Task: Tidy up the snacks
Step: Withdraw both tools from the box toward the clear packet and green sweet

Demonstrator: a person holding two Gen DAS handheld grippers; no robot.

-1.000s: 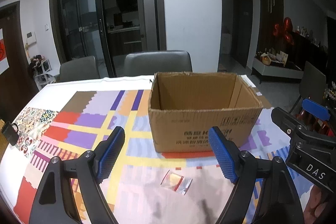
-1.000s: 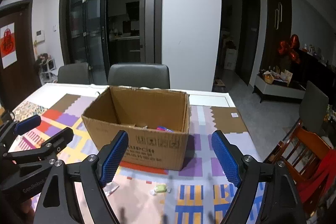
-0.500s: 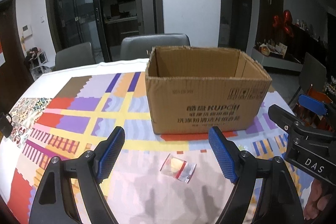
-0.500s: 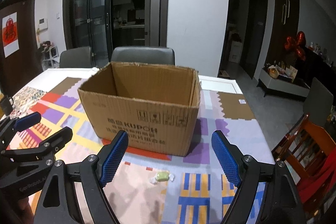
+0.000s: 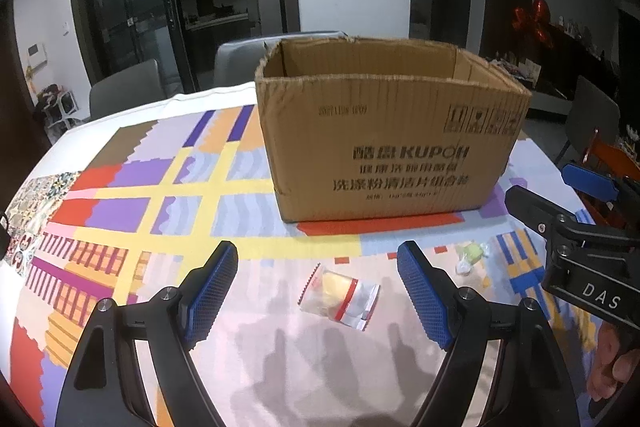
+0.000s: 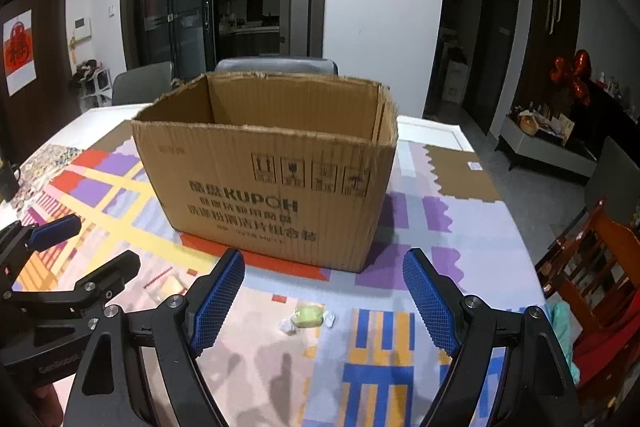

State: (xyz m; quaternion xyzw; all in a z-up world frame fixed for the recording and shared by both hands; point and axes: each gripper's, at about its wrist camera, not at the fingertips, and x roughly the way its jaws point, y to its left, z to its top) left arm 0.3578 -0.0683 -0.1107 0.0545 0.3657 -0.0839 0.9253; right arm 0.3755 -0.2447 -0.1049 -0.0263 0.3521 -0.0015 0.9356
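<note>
In front of the cardboard box point(image 5: 384, 131), a clear packet point(image 5: 340, 297) lies between the left claw's point(image 5: 318, 297) spread fingers (untouched). The green candy point(image 6: 307, 315) lies between the right claw's point(image 6: 323, 301) spread fingers, near the box.

Box point(image 6: 264, 183) interior hidden by front wall; small print blurred; packet point(image 6: 168, 285) partly behind left hand-held gripper point(image 6: 66, 251).

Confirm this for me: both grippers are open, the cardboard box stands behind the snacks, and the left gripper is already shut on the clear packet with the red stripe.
Not quite. The left gripper is open, and the clear packet lies loose on the tablecloth between its fingers, ungripped, as the left wrist view shows. The rest holds: the right gripper is open too, and the cardboard box stands behind the snacks.
</note>
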